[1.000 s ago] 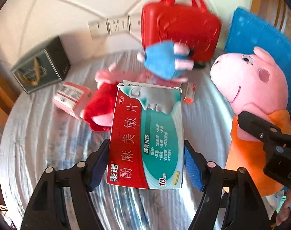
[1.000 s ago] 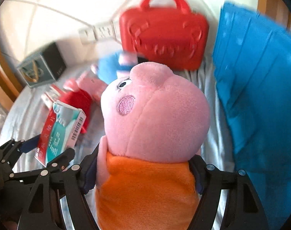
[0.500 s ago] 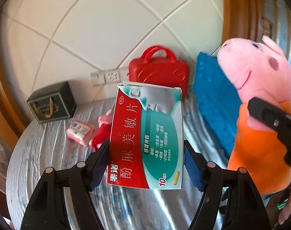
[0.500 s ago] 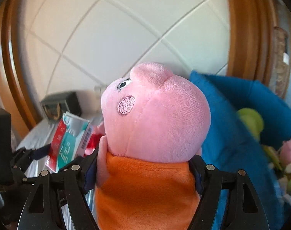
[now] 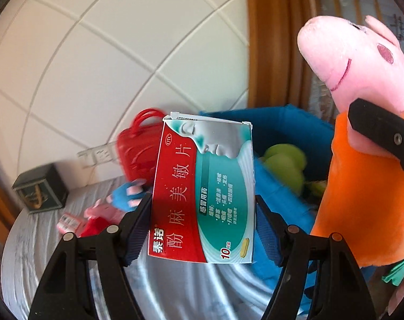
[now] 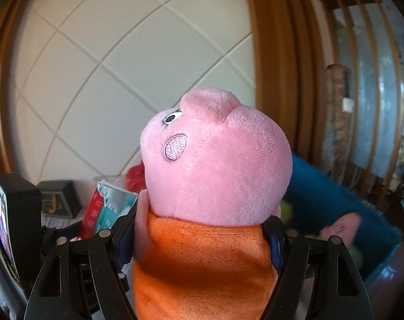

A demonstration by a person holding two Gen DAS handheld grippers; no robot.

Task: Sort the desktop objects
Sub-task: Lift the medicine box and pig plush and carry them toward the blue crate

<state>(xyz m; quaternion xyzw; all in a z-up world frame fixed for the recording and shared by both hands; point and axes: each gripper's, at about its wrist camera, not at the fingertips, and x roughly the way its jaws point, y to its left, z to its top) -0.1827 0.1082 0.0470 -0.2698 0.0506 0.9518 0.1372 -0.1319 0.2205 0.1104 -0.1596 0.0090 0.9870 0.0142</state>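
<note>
Left gripper clamped on medicine box, upright, clear above the table. Right gripper squeezing plush pig at its orange body, beside blue bin. Advice: carry level, centre each item over its container before releasing.

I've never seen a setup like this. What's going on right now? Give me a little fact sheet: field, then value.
left gripper: shut on the medicine box, held upright
right gripper: shut on the pig plush in orange, at its body
blue bin: beyond the box, green soft toy inside
table: grey cloth; red case, dark box, small pink packet, other plush toys
background: white tiled wall, wooden frame
</note>
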